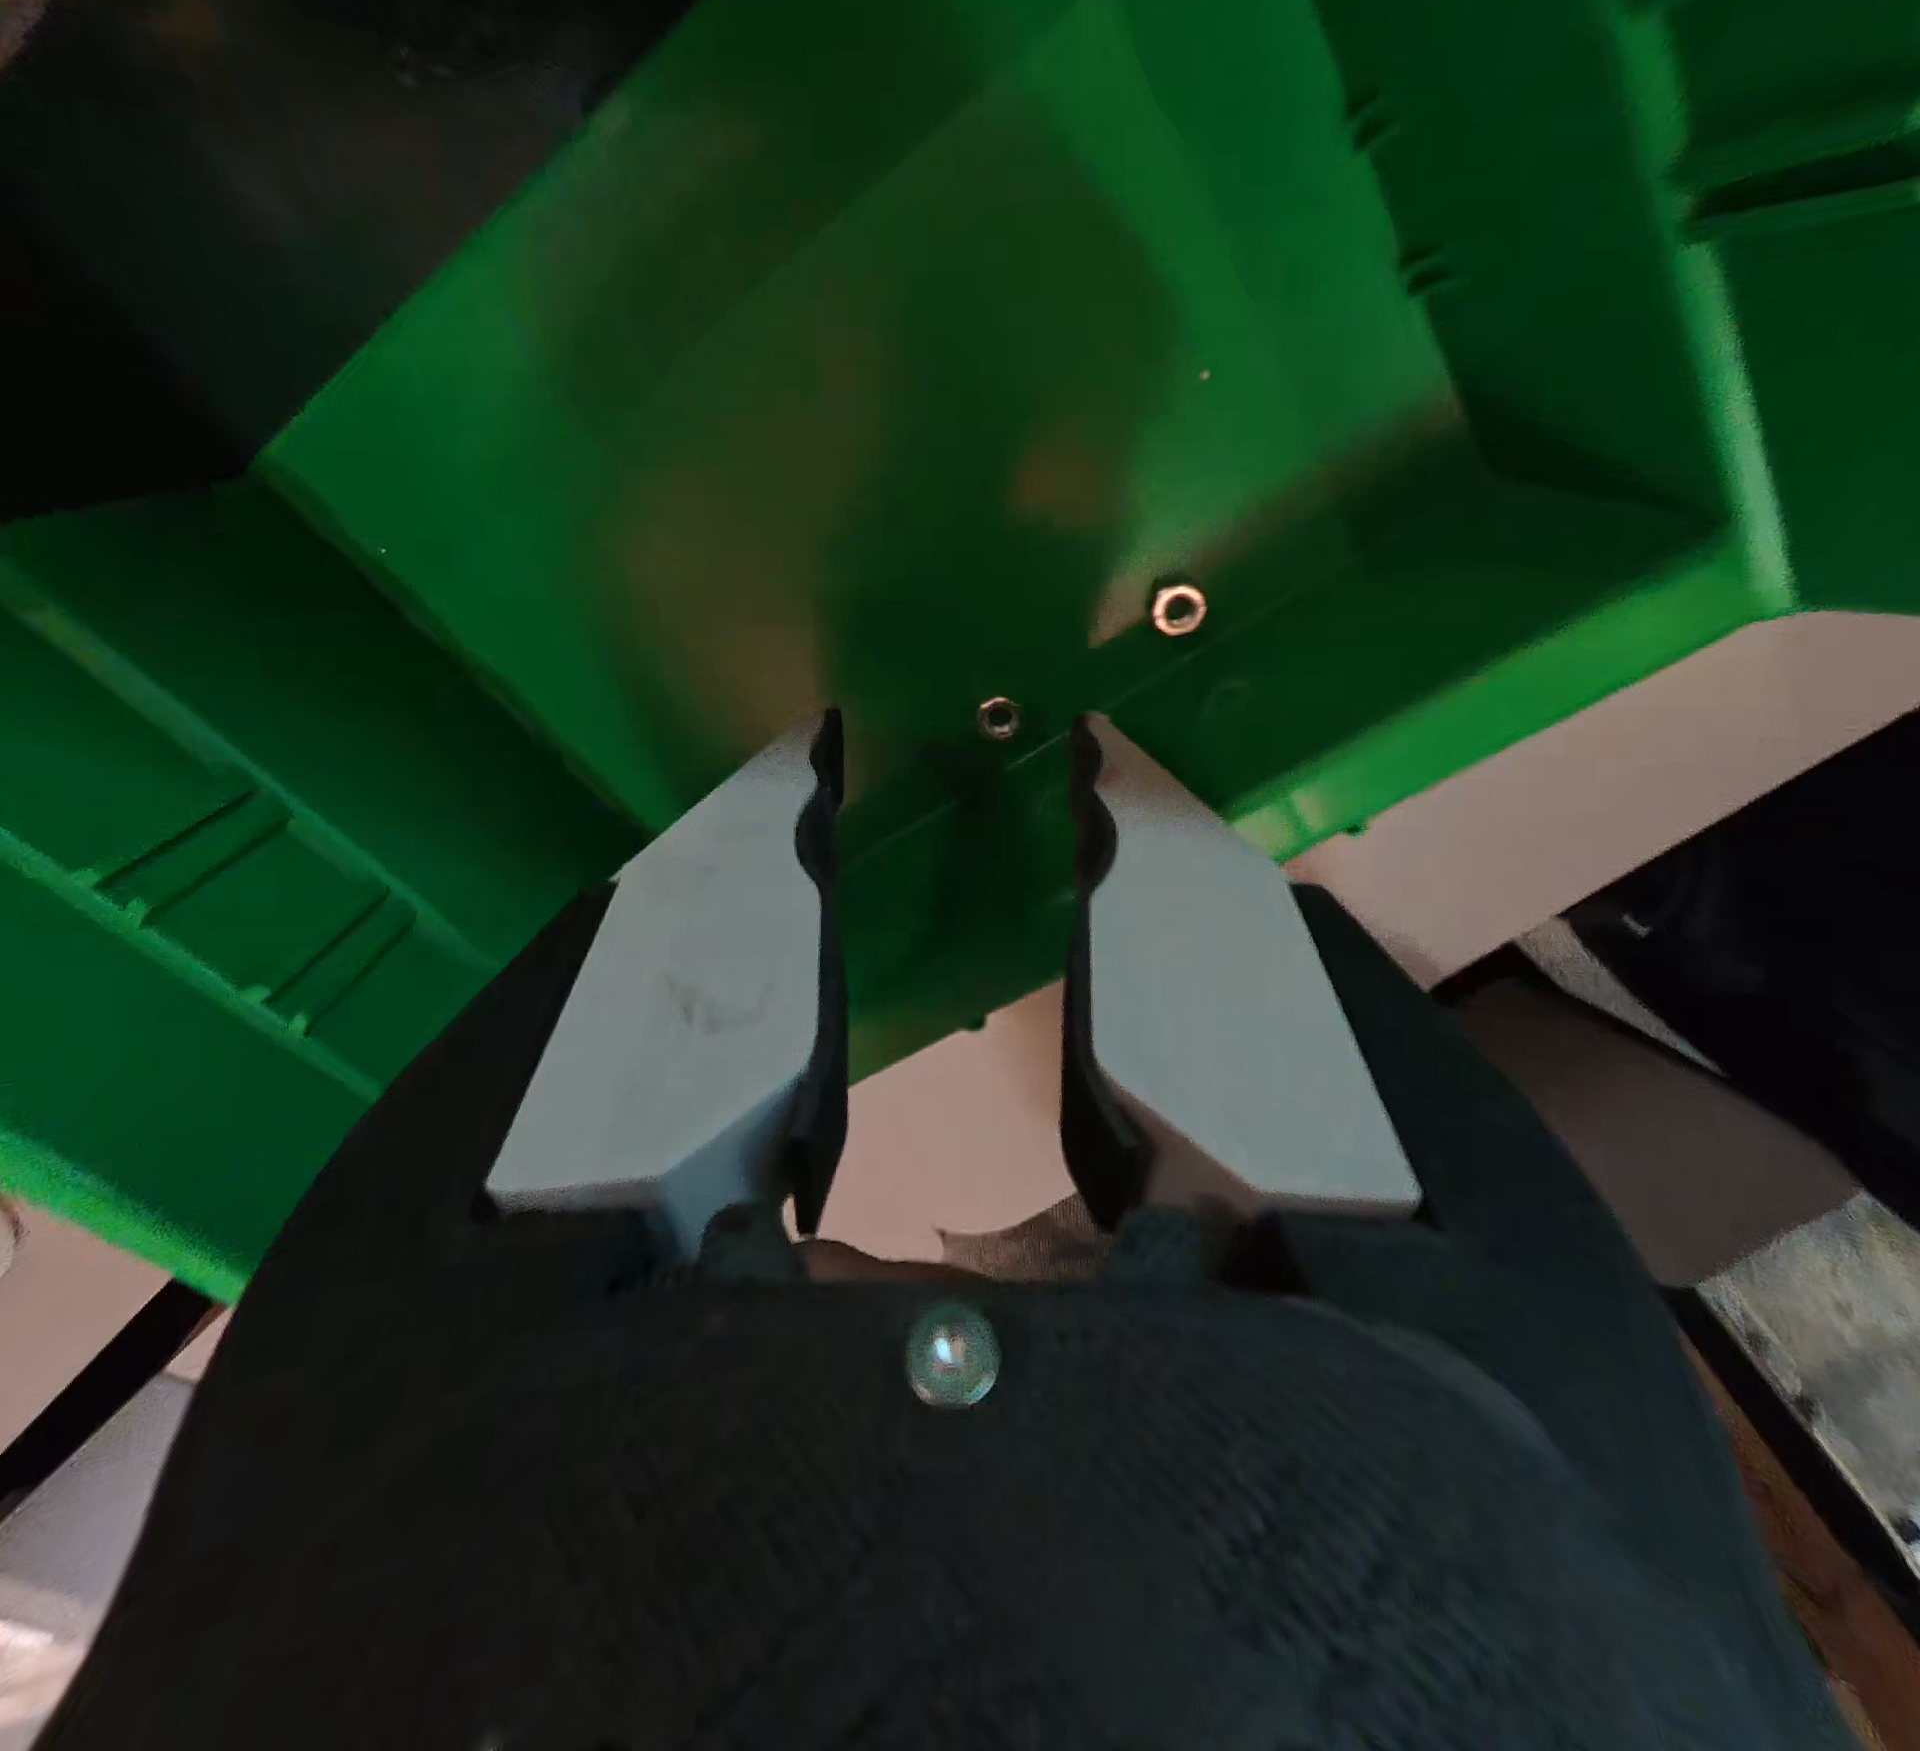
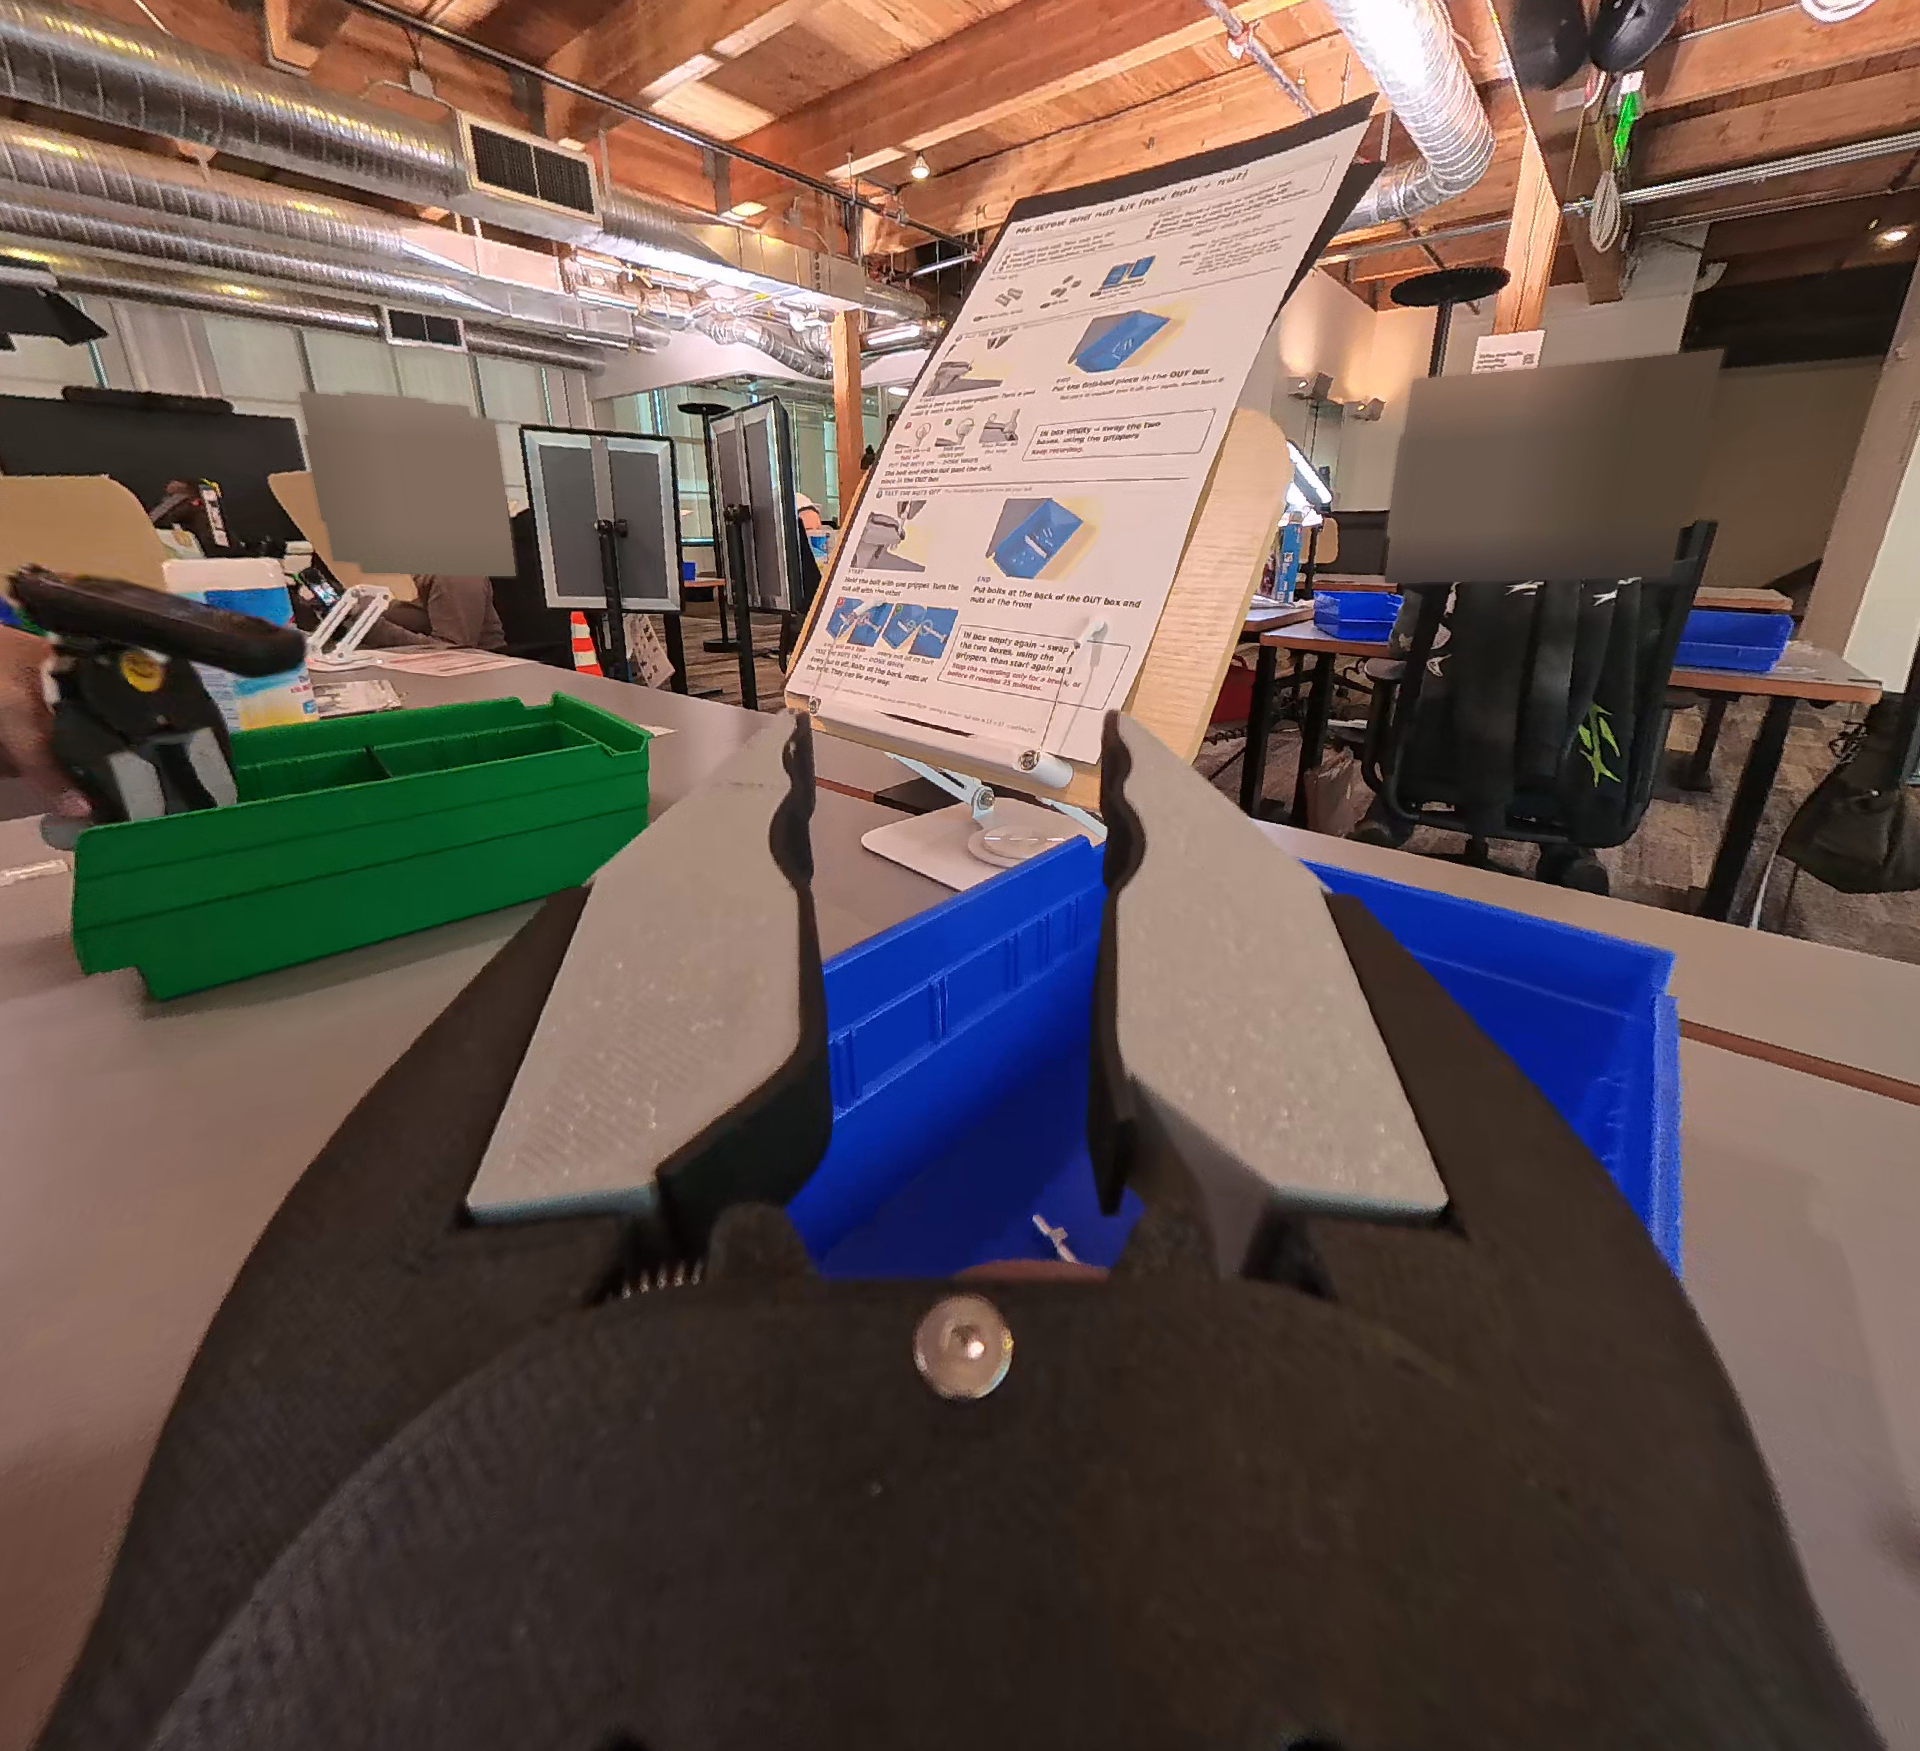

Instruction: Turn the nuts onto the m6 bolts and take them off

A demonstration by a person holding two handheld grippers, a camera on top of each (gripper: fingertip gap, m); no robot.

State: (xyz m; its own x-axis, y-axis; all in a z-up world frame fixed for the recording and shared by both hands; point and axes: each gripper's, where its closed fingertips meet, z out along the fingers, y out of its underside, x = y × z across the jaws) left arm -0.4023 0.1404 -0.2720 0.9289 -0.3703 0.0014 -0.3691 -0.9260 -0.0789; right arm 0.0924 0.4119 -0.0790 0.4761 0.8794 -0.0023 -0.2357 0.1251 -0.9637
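Note:
In the left wrist view my left gripper is open and empty, pointing down into the front compartment of a green bin. Two small metal nuts lie on the bin floor: one just beyond the gap between my fingertips, the other farther right. In the right wrist view my right gripper is open and empty, held above a blue bin. A small bolt lies on the blue bin's floor near the gripper base. The left gripper shows at the green bin's left end.
An instruction sheet on a tilted wooden stand stands behind the blue bin on the grey table. A wipes tub sits behind the green bin. Chairs, a dark backpack and other tables with blue bins are to the right. The grippers' ends are close to 60 cm from one another.

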